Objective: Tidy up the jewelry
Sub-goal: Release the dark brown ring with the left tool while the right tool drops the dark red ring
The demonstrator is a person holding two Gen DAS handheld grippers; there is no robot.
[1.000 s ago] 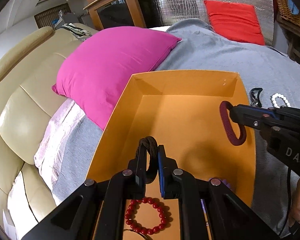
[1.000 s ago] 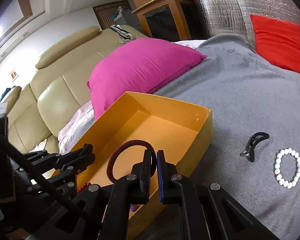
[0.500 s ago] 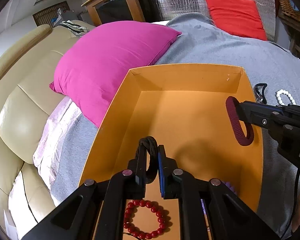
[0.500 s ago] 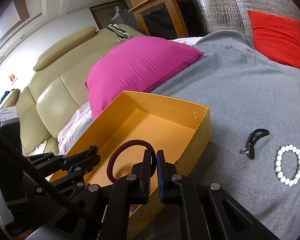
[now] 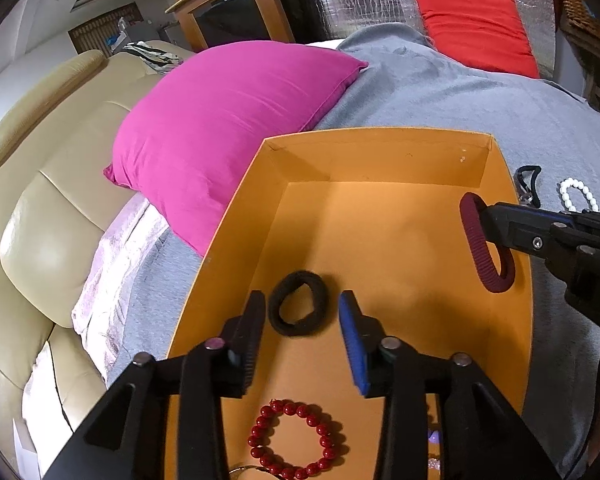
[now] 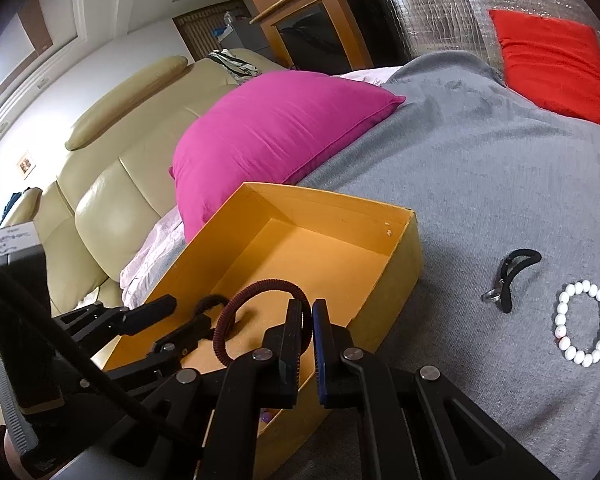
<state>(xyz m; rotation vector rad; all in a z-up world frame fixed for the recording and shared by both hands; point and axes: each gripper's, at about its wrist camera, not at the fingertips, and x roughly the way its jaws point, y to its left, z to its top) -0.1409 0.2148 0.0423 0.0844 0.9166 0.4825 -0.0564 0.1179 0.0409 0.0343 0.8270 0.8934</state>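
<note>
Two hand-held grippers: both hang over the orange box on the grey bed cover.
Left hand-held gripper: its jaws have just been opening; the black hair tie lies loose on the box floor between them.
Right hand-held gripper: clenched on the maroon hair tie, held above the box, probably to drop next.
Already in the box: red bead bracelet.
Still on the bed: white bead bracelet, black clip.

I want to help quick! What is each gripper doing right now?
Left gripper: open, jaws just opened; the black fabric hair tie lies free in the orange cardboard box.
Right gripper: shut on the maroon ribbed ring.
</note>
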